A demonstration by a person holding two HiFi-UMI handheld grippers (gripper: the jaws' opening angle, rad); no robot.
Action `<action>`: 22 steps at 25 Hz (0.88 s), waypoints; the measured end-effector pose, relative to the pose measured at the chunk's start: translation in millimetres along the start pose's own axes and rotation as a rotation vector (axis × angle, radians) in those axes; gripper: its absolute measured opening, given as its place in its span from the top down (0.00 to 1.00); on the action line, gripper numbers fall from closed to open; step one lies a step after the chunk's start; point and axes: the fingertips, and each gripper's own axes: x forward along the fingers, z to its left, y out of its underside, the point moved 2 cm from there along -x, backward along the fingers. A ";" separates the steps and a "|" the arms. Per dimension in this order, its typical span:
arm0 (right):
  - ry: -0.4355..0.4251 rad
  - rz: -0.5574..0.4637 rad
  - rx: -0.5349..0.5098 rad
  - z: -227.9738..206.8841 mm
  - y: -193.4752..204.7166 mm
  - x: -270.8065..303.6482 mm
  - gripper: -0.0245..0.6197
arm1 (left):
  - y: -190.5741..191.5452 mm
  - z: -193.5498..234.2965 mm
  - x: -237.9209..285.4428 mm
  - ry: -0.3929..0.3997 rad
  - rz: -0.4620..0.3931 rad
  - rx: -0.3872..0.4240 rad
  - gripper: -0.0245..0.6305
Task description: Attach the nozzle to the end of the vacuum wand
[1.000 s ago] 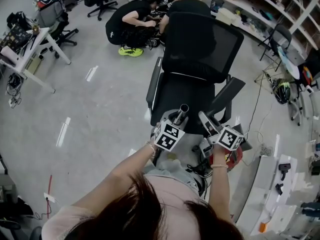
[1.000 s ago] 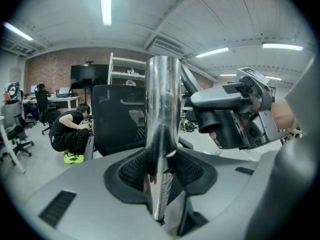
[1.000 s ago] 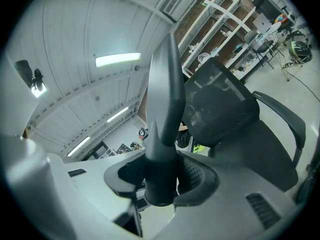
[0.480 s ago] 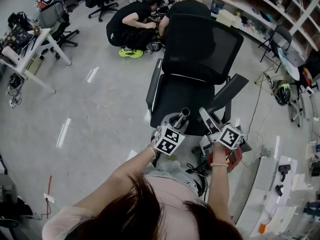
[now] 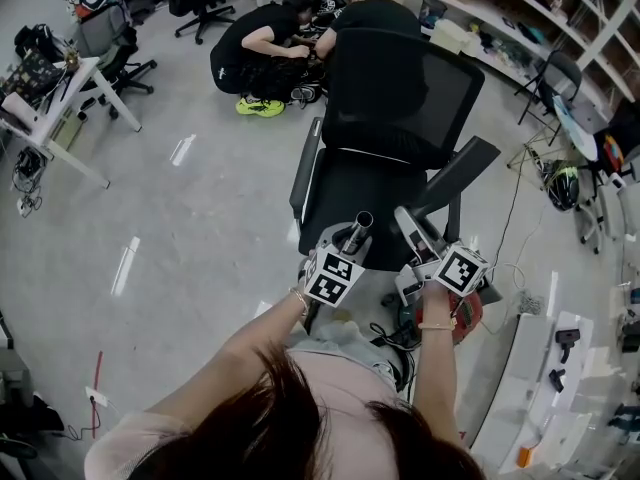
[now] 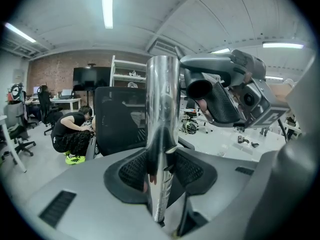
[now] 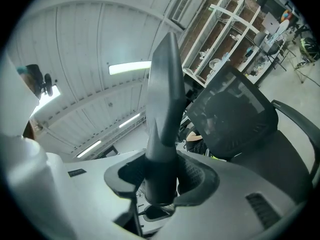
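Right tongs (image 7: 161, 183) lifted, level, gripping nozzle (image 7: 165, 104).

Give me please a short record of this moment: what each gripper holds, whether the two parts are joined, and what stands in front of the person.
left gripper: shut on the shiny metal wand, which stands up between its jaws
right gripper: shut on the dark nozzle, narrow tip pointing away from the gripper
joined: no; the two parts are side by side, apart
in front: black office chair
behind the chair: two people crouching on the floor
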 end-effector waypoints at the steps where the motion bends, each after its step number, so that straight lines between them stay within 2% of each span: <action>1: -0.022 -0.006 0.002 4.6 -1.9 2.8 0.69 | -0.3 -1.2 0.0 0.001 -0.001 0.001 0.73; 4: -0.065 -0.014 -0.004 15.9 -5.7 10.8 0.69 | 0.0 -4.2 0.9 0.008 0.001 0.006 0.73; 9: -0.066 0.002 -0.033 21.6 -6.4 20.3 0.69 | -0.3 -7.9 0.1 0.021 0.002 0.013 0.73; 22: -0.141 0.044 -0.056 36.6 1.4 34.1 0.69 | 0.9 -14.5 1.8 0.029 0.006 0.021 0.73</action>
